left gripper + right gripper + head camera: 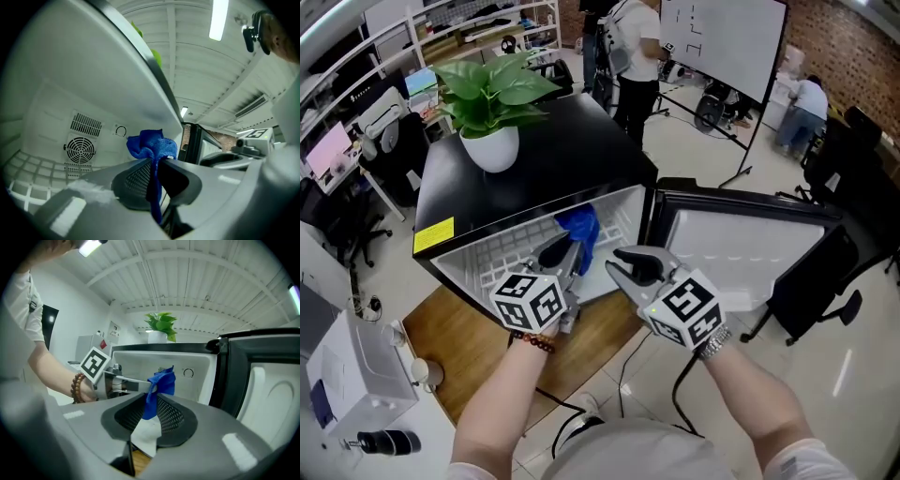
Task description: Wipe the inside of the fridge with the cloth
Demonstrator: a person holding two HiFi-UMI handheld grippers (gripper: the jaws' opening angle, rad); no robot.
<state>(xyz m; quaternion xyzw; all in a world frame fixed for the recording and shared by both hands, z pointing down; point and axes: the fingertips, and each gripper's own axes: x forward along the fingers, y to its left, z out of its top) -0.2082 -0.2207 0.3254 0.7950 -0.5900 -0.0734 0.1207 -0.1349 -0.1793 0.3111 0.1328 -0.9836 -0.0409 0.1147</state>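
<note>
The black mini fridge [534, 164] stands open, its door [741, 244] swung to the right. The blue cloth [579, 228] hangs at the mouth of the white interior [51, 117]. My left gripper [574, 248] is shut on the cloth [152, 145]; in the left gripper view the fabric is pinched between both pads and bunches above them. My right gripper [625, 264] is just right of it, jaws apart. In the right gripper view the cloth [161, 383] hangs from the left gripper [149, 382], its tail in front of the right gripper [149, 408], whose pads do not press it.
A potted plant [492, 94] sits on the fridge top. A fan grille [79, 150] and wire shelf are on the fridge's back wall. A white box [342, 375] stands on the floor at left, a black chair [825, 272] at right. People [633, 56] stand behind.
</note>
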